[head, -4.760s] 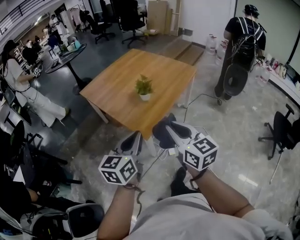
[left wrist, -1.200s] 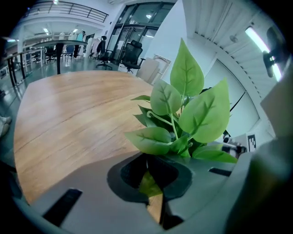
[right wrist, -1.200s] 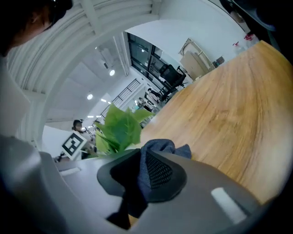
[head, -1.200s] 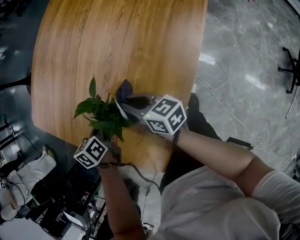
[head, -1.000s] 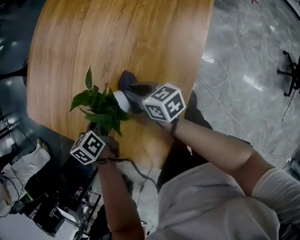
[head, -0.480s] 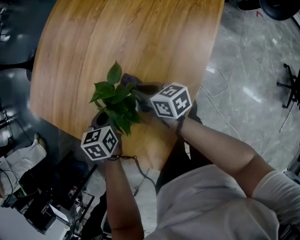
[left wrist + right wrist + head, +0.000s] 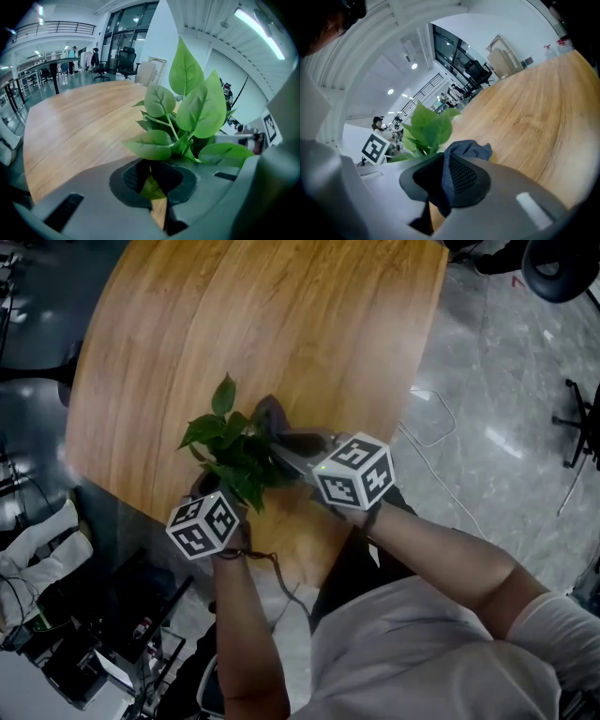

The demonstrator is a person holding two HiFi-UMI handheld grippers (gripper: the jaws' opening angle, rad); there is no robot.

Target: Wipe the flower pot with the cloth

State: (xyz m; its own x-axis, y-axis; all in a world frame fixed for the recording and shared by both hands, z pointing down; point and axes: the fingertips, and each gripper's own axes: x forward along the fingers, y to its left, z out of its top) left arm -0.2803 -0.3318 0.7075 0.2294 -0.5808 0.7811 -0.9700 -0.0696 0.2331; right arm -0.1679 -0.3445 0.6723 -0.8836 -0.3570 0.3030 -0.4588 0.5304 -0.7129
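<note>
Left gripper (image 7: pixel 146 177), right gripper (image 7: pixel 442 182) close together (jaws clamped)

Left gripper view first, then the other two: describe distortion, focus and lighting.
Left gripper view: strong fisheye bend, dark corners, leaves sharp, foreground soft. Right gripper view: same curvature, bright ceiling lamps, cloth crisp. Head view: even light, table edge bowed, little blur.

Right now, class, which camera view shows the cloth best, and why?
The right gripper view: the cloth sits large, pinched in the right gripper's jaws. The head view shows only a dark scrap of it beside the plant. The left gripper view shows leaves, no cloth.
</note>
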